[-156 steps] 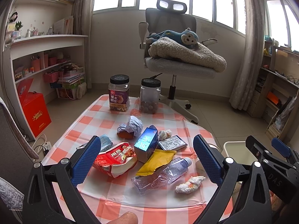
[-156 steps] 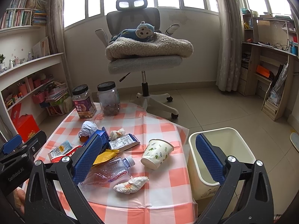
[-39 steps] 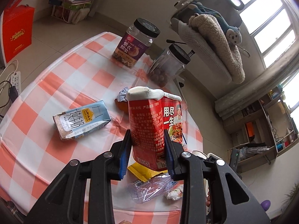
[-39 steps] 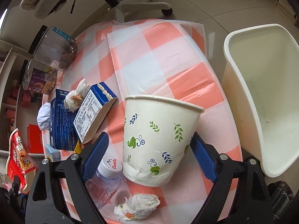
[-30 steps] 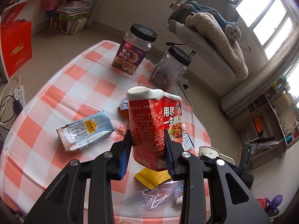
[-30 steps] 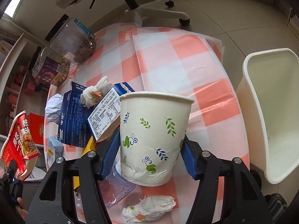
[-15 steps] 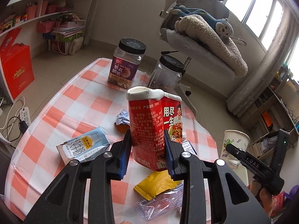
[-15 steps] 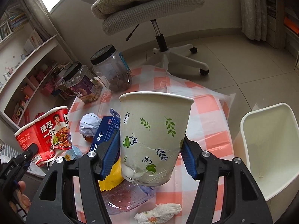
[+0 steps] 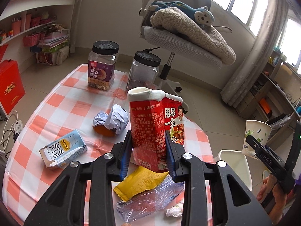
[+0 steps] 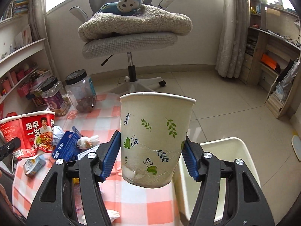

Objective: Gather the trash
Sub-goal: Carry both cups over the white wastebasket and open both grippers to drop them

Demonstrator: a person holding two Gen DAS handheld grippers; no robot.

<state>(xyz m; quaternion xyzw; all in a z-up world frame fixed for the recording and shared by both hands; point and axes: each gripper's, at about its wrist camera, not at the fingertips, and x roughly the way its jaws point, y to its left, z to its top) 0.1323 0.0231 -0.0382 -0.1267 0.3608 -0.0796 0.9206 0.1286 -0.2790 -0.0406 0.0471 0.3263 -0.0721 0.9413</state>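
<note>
My left gripper (image 9: 148, 150) is shut on a squashed red noodle cup (image 9: 153, 130) and holds it upright above the checked table (image 9: 62, 103). The same red cup shows in the right wrist view (image 10: 30, 133). My right gripper (image 10: 151, 152) is shut on a white paper cup (image 10: 156, 139) with green leaves, held upright just left of the white trash bin (image 10: 233, 150). That paper cup shows in the left wrist view (image 9: 255, 135) above the bin (image 9: 239, 162). A milk carton (image 9: 62, 150), a crumpled paper ball (image 9: 111, 120), a yellow wrapper (image 9: 139, 180) and a crushed plastic bottle (image 9: 148, 201) lie on the table.
Two black-lidded jars (image 9: 102, 66) (image 9: 144, 69) stand at the table's far edge. A blue box (image 10: 69, 146) and a tissue wad (image 10: 88, 141) lie mid-table. An office chair (image 10: 129, 37) with a blanket and a toy monkey stands behind the table. Shelves line both walls.
Both grippers have risen and tilted up toward level, each still holding its cup. The paper cup has moved right, closer to the bin.
</note>
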